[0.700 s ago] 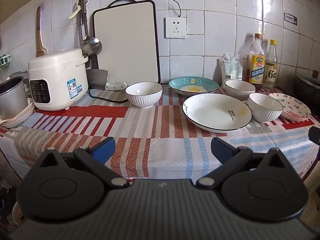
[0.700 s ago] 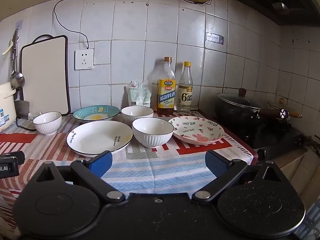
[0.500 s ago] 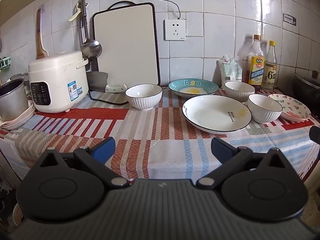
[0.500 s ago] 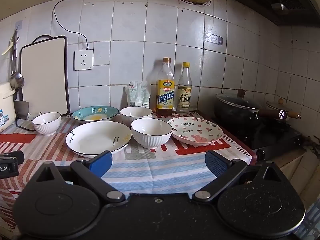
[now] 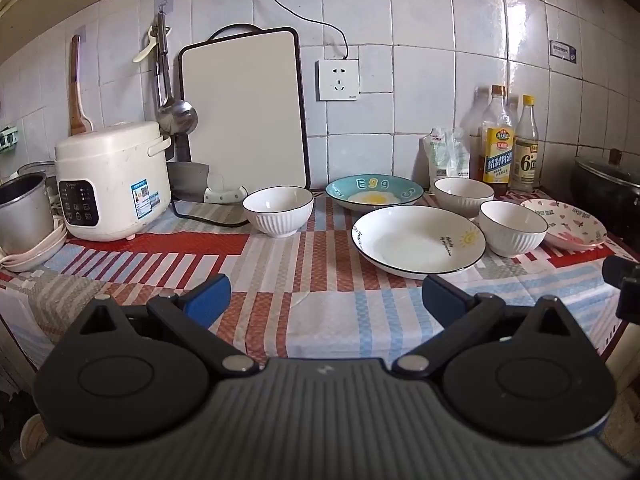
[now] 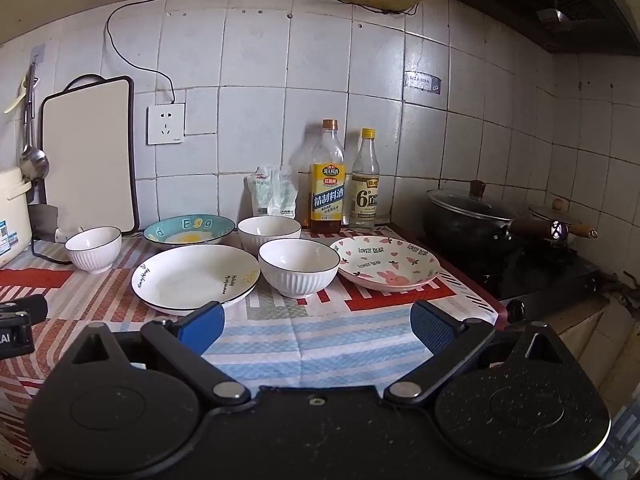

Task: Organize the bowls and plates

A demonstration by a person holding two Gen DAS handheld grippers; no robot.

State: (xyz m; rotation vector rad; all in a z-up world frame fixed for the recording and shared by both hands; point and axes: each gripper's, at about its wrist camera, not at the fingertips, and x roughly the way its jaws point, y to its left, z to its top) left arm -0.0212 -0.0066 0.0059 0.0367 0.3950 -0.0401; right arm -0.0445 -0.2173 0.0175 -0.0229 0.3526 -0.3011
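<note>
On the checked tablecloth stand three white ribbed bowls: one at the left, one at the back, one in front of it. A big white plate lies in the middle, a blue egg plate behind it, a pink rabbit plate at the right. The right wrist view shows the same white plate, front bowl and pink plate. My left gripper and right gripper are both open and empty, near the table's front edge, short of the dishes.
A rice cooker and metal pot stand at the left. A cutting board leans on the wall. Two bottles stand at the back. A black pan sits on the stove at the right.
Both views have tilted slightly, so the dishes sit a little lower in the frames. No dish has moved. Both grippers stay open.
</note>
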